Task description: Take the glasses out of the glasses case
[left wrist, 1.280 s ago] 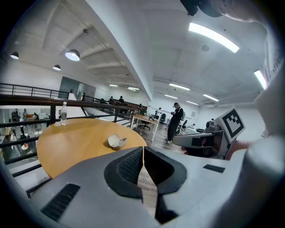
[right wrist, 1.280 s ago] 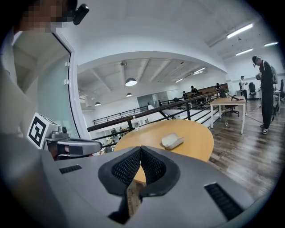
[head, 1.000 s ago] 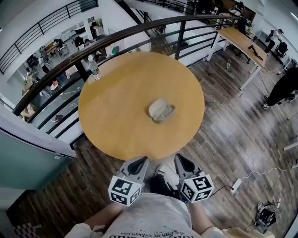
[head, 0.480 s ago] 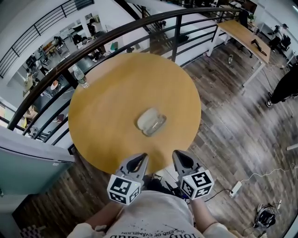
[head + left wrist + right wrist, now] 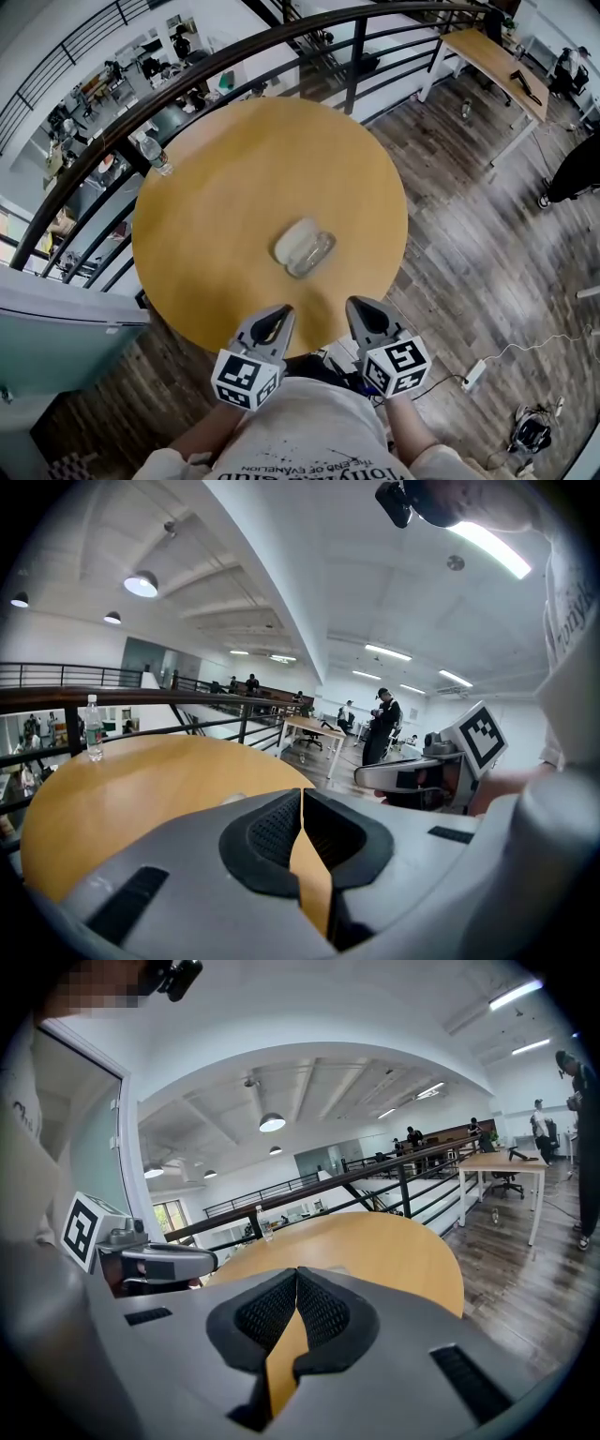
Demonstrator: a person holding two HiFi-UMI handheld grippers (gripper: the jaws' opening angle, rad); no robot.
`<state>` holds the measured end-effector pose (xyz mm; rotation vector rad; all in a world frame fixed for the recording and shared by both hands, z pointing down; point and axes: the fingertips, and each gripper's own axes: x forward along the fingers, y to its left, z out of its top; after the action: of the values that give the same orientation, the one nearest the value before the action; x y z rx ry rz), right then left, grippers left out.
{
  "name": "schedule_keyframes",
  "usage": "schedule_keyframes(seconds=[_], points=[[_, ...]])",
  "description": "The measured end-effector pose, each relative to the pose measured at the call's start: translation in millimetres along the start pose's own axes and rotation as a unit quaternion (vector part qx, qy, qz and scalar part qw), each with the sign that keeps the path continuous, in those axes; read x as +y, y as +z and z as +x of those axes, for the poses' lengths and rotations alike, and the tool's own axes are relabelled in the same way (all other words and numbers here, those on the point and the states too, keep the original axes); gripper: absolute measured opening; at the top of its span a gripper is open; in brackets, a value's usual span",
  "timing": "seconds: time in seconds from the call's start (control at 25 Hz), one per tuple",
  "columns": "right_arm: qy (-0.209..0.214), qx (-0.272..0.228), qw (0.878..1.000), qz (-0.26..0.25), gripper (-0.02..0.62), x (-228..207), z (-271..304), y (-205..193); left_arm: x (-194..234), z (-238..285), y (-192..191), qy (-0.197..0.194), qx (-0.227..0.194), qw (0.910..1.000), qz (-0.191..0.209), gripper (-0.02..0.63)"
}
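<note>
A pale, rounded glasses case (image 5: 305, 248) lies closed near the middle of the round wooden table (image 5: 216, 216). The glasses do not show. My left gripper (image 5: 275, 319) and right gripper (image 5: 359, 311) hover side by side at the table's near edge, well short of the case. Both are shut with nothing between the jaws. In the left gripper view the left gripper (image 5: 302, 803) has its jaws pressed together, and the right gripper (image 5: 422, 775) shows at the side. The right gripper (image 5: 296, 1283) looks the same in its own view, jaws closed over the tabletop (image 5: 375, 1241).
A clear water bottle (image 5: 157, 155) stands at the table's far left edge, by the dark railing (image 5: 281, 47). Beyond the railing is a drop to a lower floor. A long desk (image 5: 497, 70) stands far right. A power strip (image 5: 473, 375) lies on the wooden floor.
The head view has shifted, so the table and case sit a little lower and to the left in the picture. Both grippers have edged forward to the table's near rim, still shut.
</note>
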<state>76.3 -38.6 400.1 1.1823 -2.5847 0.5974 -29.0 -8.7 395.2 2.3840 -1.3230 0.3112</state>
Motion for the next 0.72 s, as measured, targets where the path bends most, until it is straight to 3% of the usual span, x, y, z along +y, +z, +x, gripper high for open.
schedule_keyframes(seconds=[0.72], points=[[-0.044, 0.015, 0.999, 0.016, 0.025, -10, 37, -1, 44, 41, -3, -0.051, 0.040, 0.9978, 0.009, 0.029]])
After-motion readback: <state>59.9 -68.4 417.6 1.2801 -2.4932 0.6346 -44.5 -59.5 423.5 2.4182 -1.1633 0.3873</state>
